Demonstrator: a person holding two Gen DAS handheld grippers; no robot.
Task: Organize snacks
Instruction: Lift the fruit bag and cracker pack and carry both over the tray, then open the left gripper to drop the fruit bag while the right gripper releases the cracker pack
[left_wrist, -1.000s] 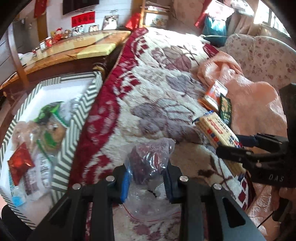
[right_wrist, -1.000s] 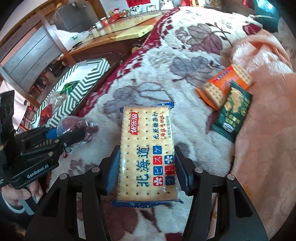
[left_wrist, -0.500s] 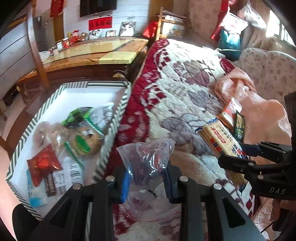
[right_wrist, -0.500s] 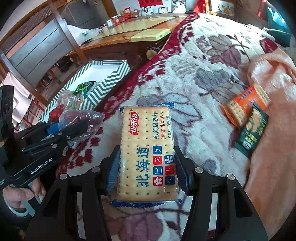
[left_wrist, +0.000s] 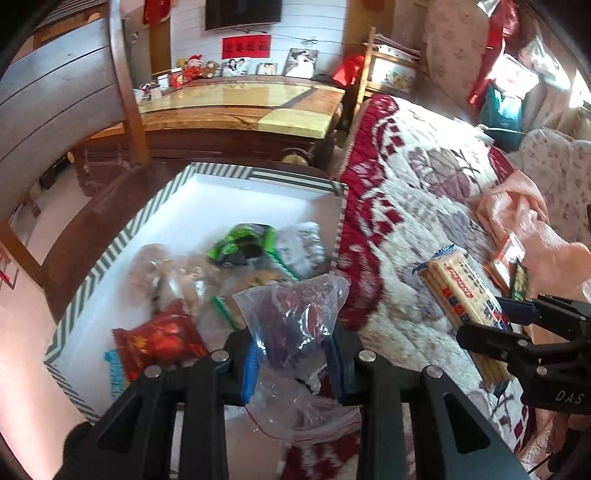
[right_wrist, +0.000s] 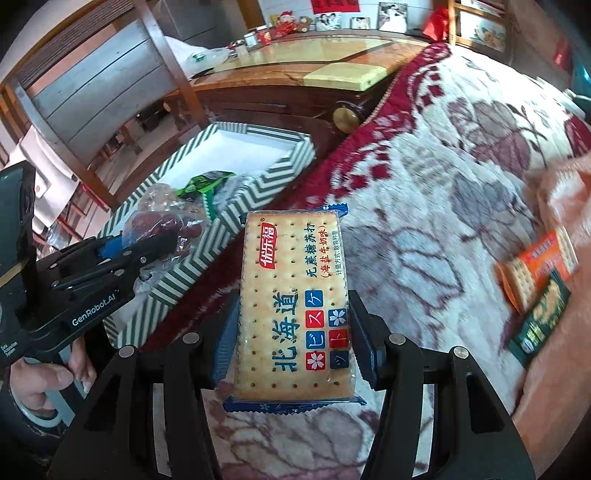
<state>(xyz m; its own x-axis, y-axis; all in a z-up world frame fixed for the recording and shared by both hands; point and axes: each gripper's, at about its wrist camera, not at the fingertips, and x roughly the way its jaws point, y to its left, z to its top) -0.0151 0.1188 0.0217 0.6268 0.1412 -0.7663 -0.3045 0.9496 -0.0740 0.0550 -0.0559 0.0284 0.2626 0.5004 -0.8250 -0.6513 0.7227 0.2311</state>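
The white gift box with green striped walls (left_wrist: 92, 273) stands beside the floral red-and-cream bed blanket (left_wrist: 417, 206). Over its near corner, the left gripper (left_wrist: 291, 354) has its fingers clamped on a clear plastic bag of dark red dates (left_wrist: 295, 317). Beside the box, the right gripper (right_wrist: 291, 343) pinches a flat blue-edged cracker packet (right_wrist: 291, 302). The slack bag could snag the wall and slip. Inside the box lie a red foil pouch (left_wrist: 159, 339), a green packet (left_wrist: 240, 247) and clear wrapped snacks (left_wrist: 166, 269).

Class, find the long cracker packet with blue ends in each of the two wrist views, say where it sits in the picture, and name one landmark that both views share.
Left wrist view: the long cracker packet with blue ends is at the right, angled, held in the right tool.
Right wrist view: the packet fills the lower centre, upright between that tool's fingers.
Shared landmark: the green-and-white striped box beside the floral blanket.
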